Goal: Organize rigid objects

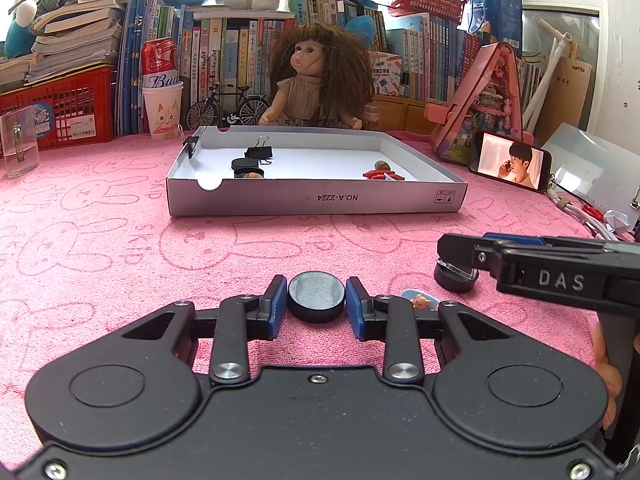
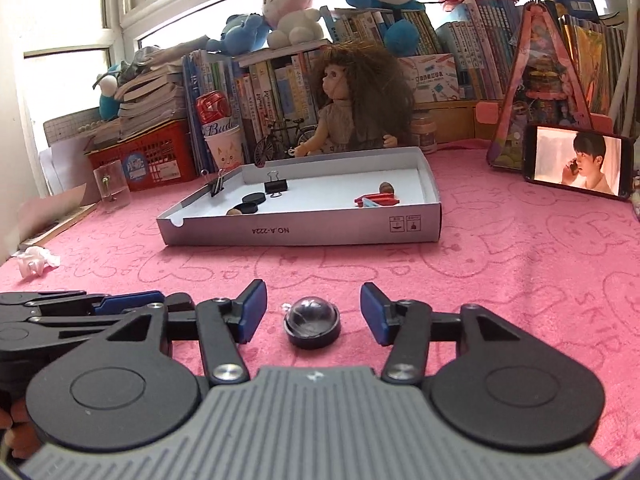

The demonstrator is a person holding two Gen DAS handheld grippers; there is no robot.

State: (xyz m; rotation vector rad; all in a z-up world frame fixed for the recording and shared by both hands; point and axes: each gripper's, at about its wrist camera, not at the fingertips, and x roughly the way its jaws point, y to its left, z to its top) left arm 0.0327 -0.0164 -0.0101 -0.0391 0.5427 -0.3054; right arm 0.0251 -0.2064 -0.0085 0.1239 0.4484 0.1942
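The near wall of the white box (image 1: 316, 200) hides the lower part of the things inside it. A small bear figure (image 1: 421, 302) is half hidden behind the left hand-held gripper (image 1: 316, 304). The red basket (image 1: 60, 108) is cut by the picture's edge.

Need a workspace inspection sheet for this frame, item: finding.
Surface: pink towel with rabbit print covers the table.
Job's things: black disc between the left tongs' pads; dome-topped black cap lying free on the towel; white box tray holding binder clips, black discs and a red piece.
Clutter: small bear charm, glass cup, crumpled tissue.
Grippers: left tongs shut on the disc; right tongs open around the cap, pads clear of it.
Cables: white cord at the right edge.
Surroundings: doll, books, phone playing video, red baskets, plush toys.
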